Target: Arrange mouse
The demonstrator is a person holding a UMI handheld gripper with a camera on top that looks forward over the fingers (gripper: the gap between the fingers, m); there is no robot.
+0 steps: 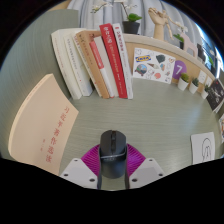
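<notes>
At the lower middle of the frame, the dark grey rounded plastic mouse (pixel 112 146) sits between the claw's (pixel 112 168) pink-padded fingers, apparently pinched, long axis pointing straight ahead over the pale bench (pixel 160 125).

Tan book (pixel 42 122) flat on the table (pixel 150 120), row of upright books (pixel 100 62) beyond, potted plant (pixel 131 22) behind.

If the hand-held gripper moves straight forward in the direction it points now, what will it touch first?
The hand-held gripper already has the dark mouse between its fingers. Beyond the mouse the table looks bare, so the row of books would probably come next, though depth is hard to judge.
</notes>
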